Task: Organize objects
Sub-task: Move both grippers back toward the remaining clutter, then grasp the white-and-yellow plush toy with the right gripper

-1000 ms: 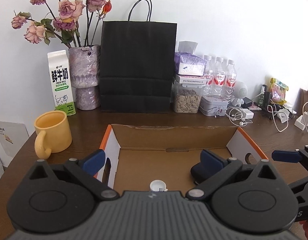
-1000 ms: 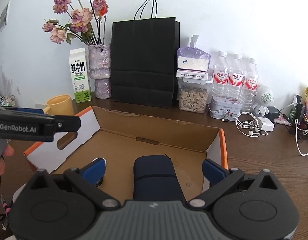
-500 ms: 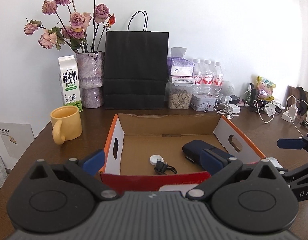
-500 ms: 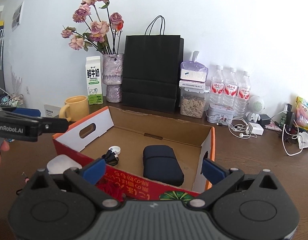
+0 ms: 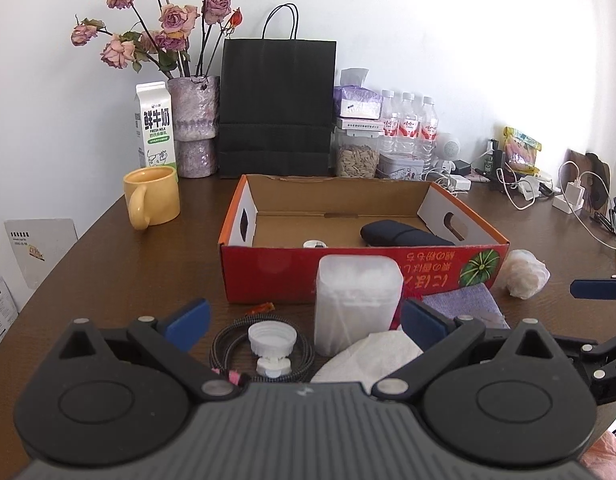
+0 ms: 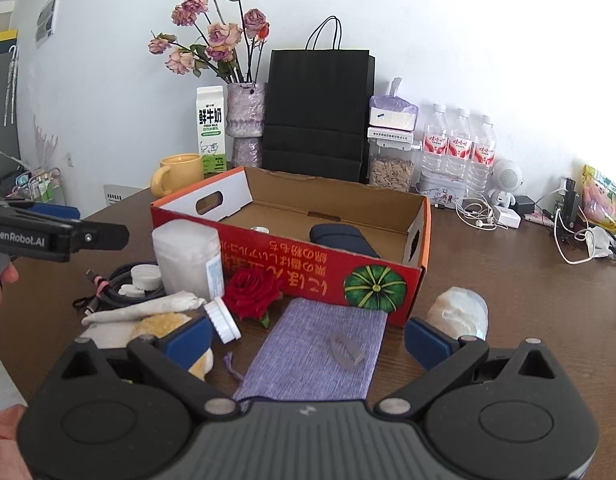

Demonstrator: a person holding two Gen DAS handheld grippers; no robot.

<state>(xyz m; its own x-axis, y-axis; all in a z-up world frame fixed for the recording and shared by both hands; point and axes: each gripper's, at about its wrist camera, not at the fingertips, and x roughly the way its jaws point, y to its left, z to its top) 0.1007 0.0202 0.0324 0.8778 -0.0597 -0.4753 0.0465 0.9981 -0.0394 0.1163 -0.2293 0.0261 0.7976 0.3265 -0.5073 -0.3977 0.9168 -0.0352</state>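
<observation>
left gripper (image 5: 304, 320) released | right gripper (image 6: 308, 338) released | woven purple pouch (image 6: 314, 354) flat, near glossy red cardboard box (image 6: 308, 260) | frosted plastic jar (image 5: 356, 304) left

the table (image 5: 108, 264) is showing dark brown wood with a smooth, faintly shiny finish. at frame centre the box (image 5: 360, 268) is looking like cardboard, raw matt brown inside and printed glossy red on its front. the pouch (image 6: 320, 356) low in the right wrist view is showing a purple woven cloth with a coarse, matt weave. the container (image 5: 356, 300) in front of the box is looking like frosted, translucent plastic. the mug (image 5: 152, 196) at the left is gleaming like glazed yellow ceramic. the bag (image 5: 278, 108) at the back is looking like matt black paper. the left gripper (image 5: 304, 320) and right gripper (image 6: 308, 338) are showing matt black plastic with blue pads (image 6: 188, 338) that look rubbery.
</observation>
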